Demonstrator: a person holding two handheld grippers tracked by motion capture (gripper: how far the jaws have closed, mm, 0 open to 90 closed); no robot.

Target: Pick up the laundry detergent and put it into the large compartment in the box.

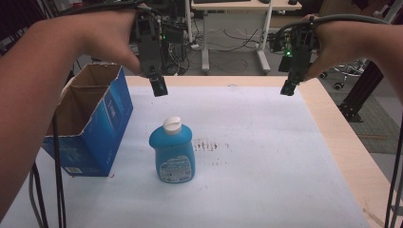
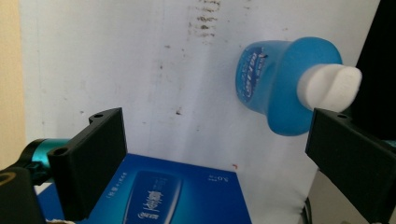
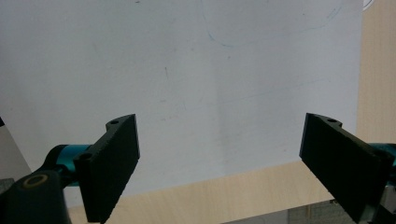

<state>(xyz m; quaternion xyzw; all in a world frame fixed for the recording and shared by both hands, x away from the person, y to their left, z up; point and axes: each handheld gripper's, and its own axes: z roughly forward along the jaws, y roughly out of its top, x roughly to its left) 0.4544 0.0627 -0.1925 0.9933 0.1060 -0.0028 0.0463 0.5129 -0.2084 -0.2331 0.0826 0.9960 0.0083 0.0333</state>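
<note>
White mat (image 1: 266, 156) covers wooden table (image 1: 332, 128); desk (image 1: 237, 7) stands behind.

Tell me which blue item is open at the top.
The blue cardboard box, left of the bottle: its torn top gapes open, while the blue plastic bottle wears a white cap.

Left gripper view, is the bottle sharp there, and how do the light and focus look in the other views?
Left gripper view: the bottle is soft, its label unreadable, the white cap washed out. High view: even light, the bottle casts a faint shadow on the table, forearms near the lens slightly blurred. Right gripper view: flat, dim light, no glare.
</note>
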